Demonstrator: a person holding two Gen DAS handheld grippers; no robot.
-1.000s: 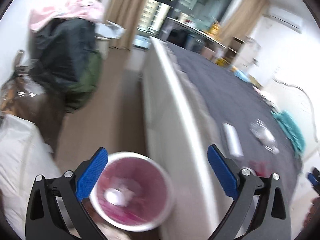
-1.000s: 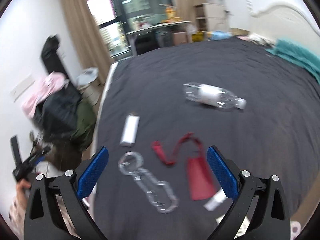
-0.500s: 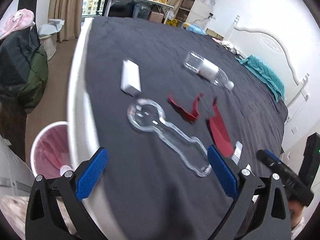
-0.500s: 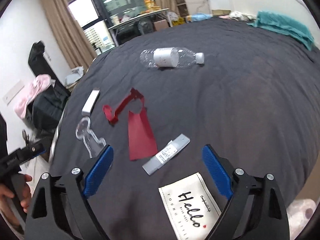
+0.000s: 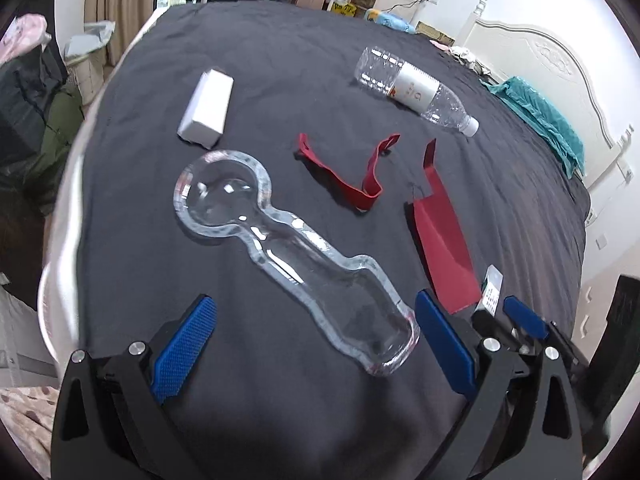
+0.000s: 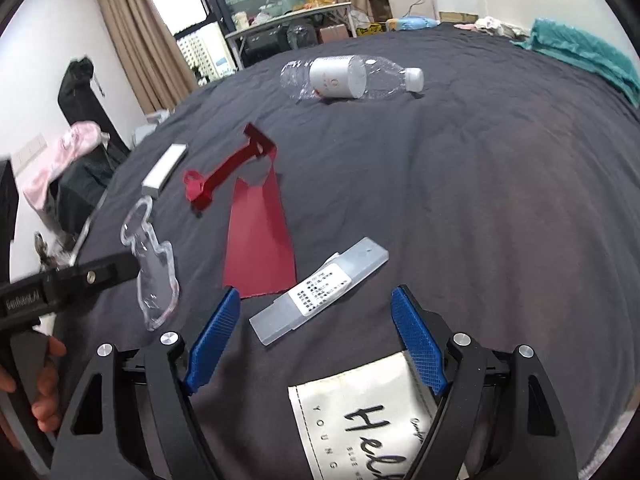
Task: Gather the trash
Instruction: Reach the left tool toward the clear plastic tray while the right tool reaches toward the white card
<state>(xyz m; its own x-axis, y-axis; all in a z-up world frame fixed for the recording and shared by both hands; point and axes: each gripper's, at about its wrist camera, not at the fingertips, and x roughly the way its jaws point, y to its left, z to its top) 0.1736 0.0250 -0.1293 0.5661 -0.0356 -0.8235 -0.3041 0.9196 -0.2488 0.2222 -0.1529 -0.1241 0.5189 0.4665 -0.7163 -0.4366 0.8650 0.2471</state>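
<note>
The right gripper (image 6: 316, 336) is seen closing, its jaws still apart around the frosted plastic case (image 6: 320, 290), untouched on the dark bed (image 6: 460, 184). The left gripper (image 5: 316, 344) is spread over the clear blister shell (image 5: 296, 252), gripping nothing. The case should be straddled across its narrow width and pinched near the label, so the slack sheet is not gathered. A plastic bottle (image 5: 416, 88), red card scraps (image 5: 444, 248) and a white box (image 5: 206, 110) lie further up the bed; curtains and a cluttered desk are seen beyond

bedsheet (image 5: 304, 60): dark grey | card (image 6: 258, 236): red | box (image 5: 206, 108): white | towel (image 6: 580, 52): teal
</note>
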